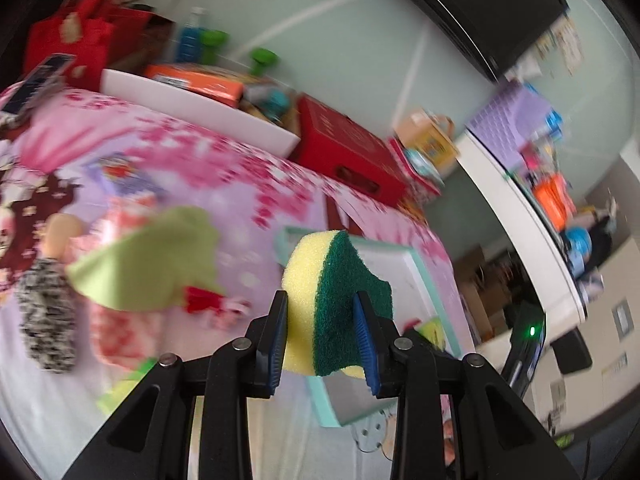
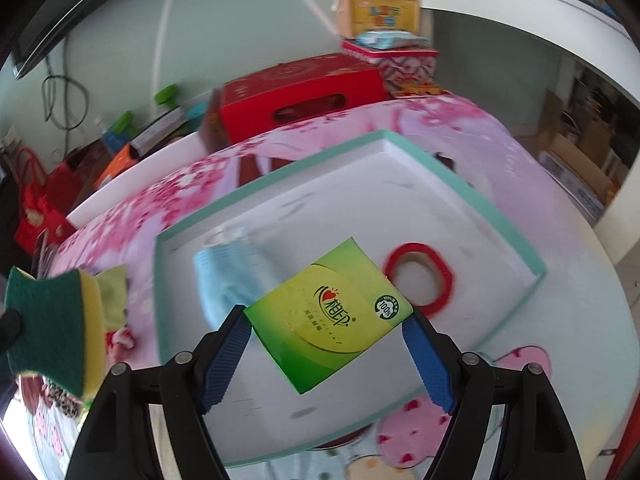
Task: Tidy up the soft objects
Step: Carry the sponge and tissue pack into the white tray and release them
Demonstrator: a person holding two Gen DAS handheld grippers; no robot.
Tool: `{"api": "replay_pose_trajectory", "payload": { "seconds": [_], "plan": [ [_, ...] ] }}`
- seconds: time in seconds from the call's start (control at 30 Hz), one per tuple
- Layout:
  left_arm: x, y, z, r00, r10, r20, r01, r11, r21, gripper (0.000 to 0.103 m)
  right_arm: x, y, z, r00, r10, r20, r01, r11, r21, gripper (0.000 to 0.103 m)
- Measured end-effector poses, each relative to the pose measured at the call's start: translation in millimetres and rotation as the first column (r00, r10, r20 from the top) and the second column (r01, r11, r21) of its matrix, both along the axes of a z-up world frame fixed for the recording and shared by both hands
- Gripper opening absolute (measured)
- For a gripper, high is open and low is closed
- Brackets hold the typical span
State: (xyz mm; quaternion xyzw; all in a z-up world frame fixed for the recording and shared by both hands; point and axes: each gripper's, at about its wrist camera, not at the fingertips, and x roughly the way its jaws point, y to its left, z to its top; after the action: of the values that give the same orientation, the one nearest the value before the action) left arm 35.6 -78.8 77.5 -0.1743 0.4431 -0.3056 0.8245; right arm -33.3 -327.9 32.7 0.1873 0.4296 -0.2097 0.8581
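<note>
The left claw (image 1: 322, 332) grips a yellow-and-green sponge (image 1: 334, 300), blue pads pressing its sides. Beyond it lies a teal-rimmed white tray (image 1: 430, 276) on the pink floral counter (image 1: 248, 184); a green cloth (image 1: 156, 260) lies left.

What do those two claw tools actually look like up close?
Both look alike. The left gripper and right gripper are built from glossy black plastic link arms with triangular cut-outs, joined by round silver pins. Each ends in two jaws faced with bright blue, finely ribbed pads. No cables, markings, hands or sleeves show in either view.
</note>
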Motion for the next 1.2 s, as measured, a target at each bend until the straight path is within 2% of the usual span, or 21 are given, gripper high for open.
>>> {"api": "replay_pose_trajectory", "payload": {
  "seconds": [0.17, 0.37, 0.7, 0.73, 0.8, 0.83, 1.0, 1.07, 1.13, 1.2],
  "plan": [
    [-6, -43, -12, 0.994, -0.112, 0.003, 0.112, 0.993, 0.04, 0.033, -10, -21, -2, 0.999, -0.051, 0.0, 0.051, 0.999, 0.01, 0.08],
    [-11, -75, -29, 0.982, -0.188, -0.026, 0.189, 0.979, 0.073, 0.034, -17, -35, -4, 0.996, -0.091, -0.006, 0.091, 0.996, 0.006, 0.08],
    [-13, -96, -49, 0.974, -0.221, -0.044, 0.225, 0.96, 0.166, 0.036, -21, -42, -6, 0.994, -0.111, -0.004, 0.111, 0.994, 0.012, 0.08],
    [-13, -96, -49, 0.975, -0.22, -0.042, 0.224, 0.959, 0.172, 0.038, -21, -42, -5, 0.994, -0.109, -0.004, 0.109, 0.994, 0.011, 0.08],
    [-13, -96, -46, 0.977, -0.212, -0.032, 0.214, 0.959, 0.187, 0.05, -21, -41, -5, 0.994, -0.105, -0.002, 0.105, 0.994, 0.011, 0.081],
    [-13, -95, -45, 0.978, -0.205, -0.024, 0.206, 0.959, 0.194, 0.059, -20, -40, -5, 0.995, -0.101, -0.001, 0.101, 0.995, 0.012, 0.081],
    [-10, -92, -40, 0.984, -0.178, 0.005, 0.171, 0.955, 0.244, 0.068, -19, -38, -4, 0.996, -0.093, -0.011, 0.093, 0.996, -0.012, 0.091],
    [-9, -91, -39, 0.986, -0.166, 0.016, 0.156, 0.952, 0.264, 0.075, -19, -37, -4, 0.995, -0.095, -0.015, 0.095, 0.995, -0.023, 0.093],
    [-8, -89, -37, 0.988, -0.15, 0.03, 0.136, 0.952, 0.275, 0.081, -19, -37, -5, 0.995, -0.095, -0.016, 0.094, 0.995, -0.028, 0.102],
    [-7, -86, -37, 0.99, -0.133, 0.043, 0.115, 0.951, 0.288, 0.084, -18, -37, -6, 0.995, -0.095, -0.022, 0.094, 0.995, -0.031, 0.103]
  ]
}}
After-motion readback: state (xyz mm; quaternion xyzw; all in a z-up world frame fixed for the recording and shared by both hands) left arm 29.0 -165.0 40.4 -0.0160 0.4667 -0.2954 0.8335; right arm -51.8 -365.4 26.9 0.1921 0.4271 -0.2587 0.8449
